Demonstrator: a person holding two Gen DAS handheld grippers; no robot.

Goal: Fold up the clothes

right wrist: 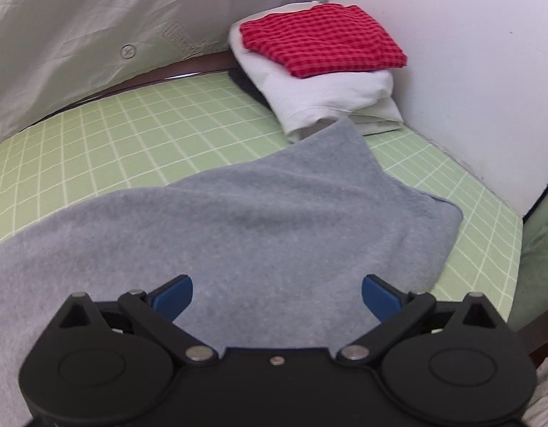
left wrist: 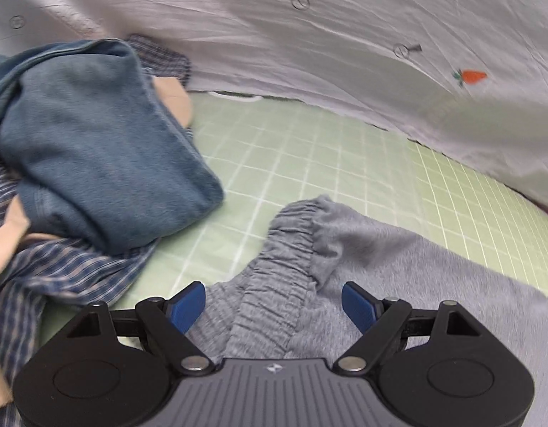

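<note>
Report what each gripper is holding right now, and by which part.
Nothing is held. The left gripper is open over the grey garment's elastic waistband; the right gripper is open above the same grey garment.

Home laundry table [right wrist: 95, 135], folded clothes [right wrist: 320, 49]

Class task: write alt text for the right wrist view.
The open right gripper hovers over a grey fleece garment spread on a green grid mat. Behind it, a folded red checked cloth tops a stack of folded white clothes beside a white wall.

Left claw [left wrist: 274, 302] angled downward, jaws spread wide, right claw [right wrist: 277, 293] likewise, jaws fully apart
</note>
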